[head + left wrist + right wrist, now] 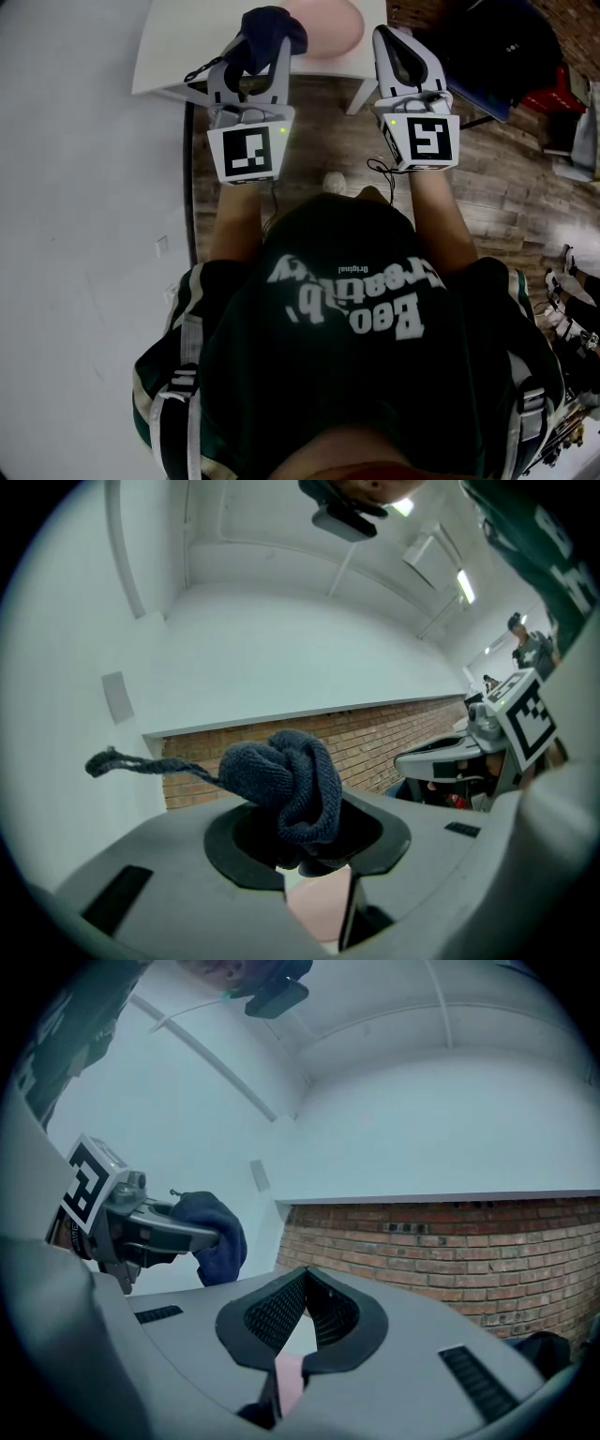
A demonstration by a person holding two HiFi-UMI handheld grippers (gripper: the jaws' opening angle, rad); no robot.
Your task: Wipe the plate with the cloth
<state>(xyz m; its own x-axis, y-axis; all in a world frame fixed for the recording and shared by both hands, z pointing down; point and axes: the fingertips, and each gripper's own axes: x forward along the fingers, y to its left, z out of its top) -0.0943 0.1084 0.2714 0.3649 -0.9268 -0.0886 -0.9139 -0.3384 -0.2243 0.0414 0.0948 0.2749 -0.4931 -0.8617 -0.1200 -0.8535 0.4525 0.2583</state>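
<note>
Cloth (274, 26) clamped in left tool (255, 54), above pink plate (330, 28) on far table (173, 56).
We find right tool (403, 52) with jaws together, holding nothing, right of the plate.

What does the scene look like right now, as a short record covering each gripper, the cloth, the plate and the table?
left gripper: fingers shut on the cloth
cloth: dark blue, bunched up, one loose thread trailing out sideways
right gripper: fingers together, nothing between them
plate: pink, lying on the table just ahead of both grippers
table: white, its near edge under the grippers
wiping: no contact between cloth and plate can be confirmed
</note>
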